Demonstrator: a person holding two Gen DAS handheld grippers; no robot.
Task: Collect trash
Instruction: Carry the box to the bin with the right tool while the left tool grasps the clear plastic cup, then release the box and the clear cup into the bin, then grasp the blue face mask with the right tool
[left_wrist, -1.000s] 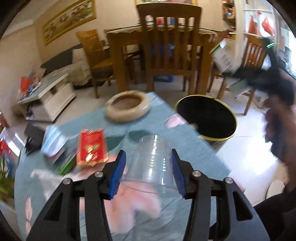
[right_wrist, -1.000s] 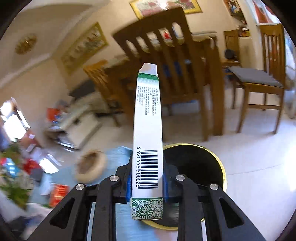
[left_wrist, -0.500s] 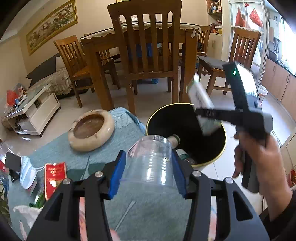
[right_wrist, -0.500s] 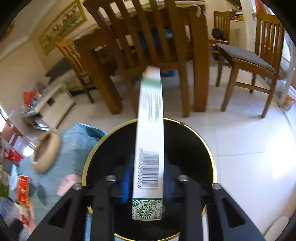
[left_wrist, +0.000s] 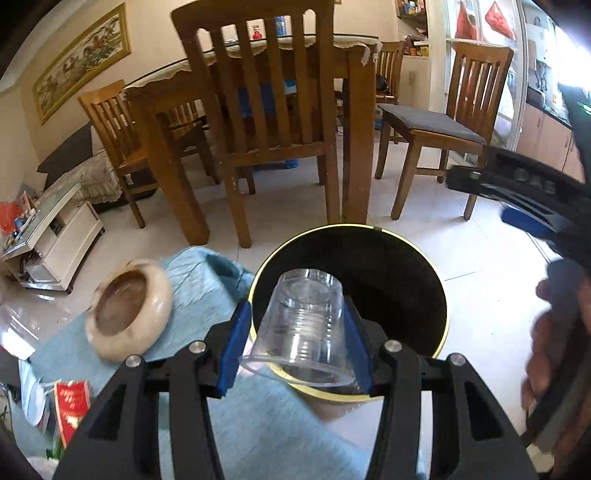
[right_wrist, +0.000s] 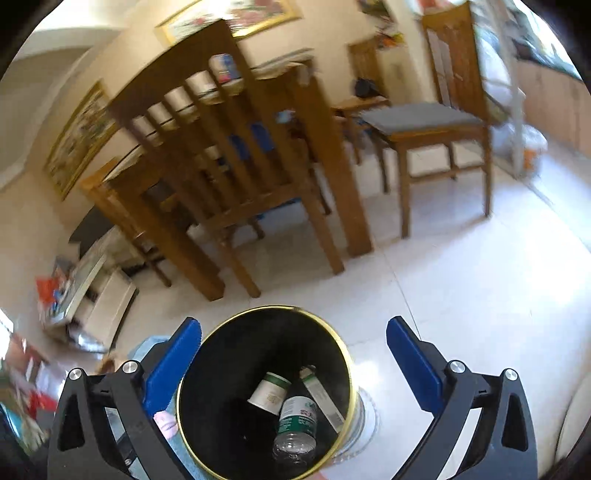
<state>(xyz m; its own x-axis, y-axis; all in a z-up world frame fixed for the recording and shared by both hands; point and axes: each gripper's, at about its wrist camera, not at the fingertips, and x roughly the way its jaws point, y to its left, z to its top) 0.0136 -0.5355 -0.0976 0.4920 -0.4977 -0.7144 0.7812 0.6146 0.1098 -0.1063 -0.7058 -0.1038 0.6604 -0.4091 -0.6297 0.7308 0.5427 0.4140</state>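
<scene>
A teal-clothed table (left_wrist: 192, 325) bears a round beige bowl (left_wrist: 129, 308) and a red packet (left_wrist: 72, 406).

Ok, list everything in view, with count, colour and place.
plastic cup: one, clear, held over the bin
trash bin: one, black with gold rim, on the floor beside the table
paper cup: one, white, in the bin
plastic bottle: one, clear with green label, in the bin
carton: one, white and green, in the bin
ashtray: one, cream, on the tablecloth
tablecloth: one, teal
red packet: one, near table edge
dining chairs: several, brown
left tool: gripping the cup
right tool: jaws opening, empty
</scene>
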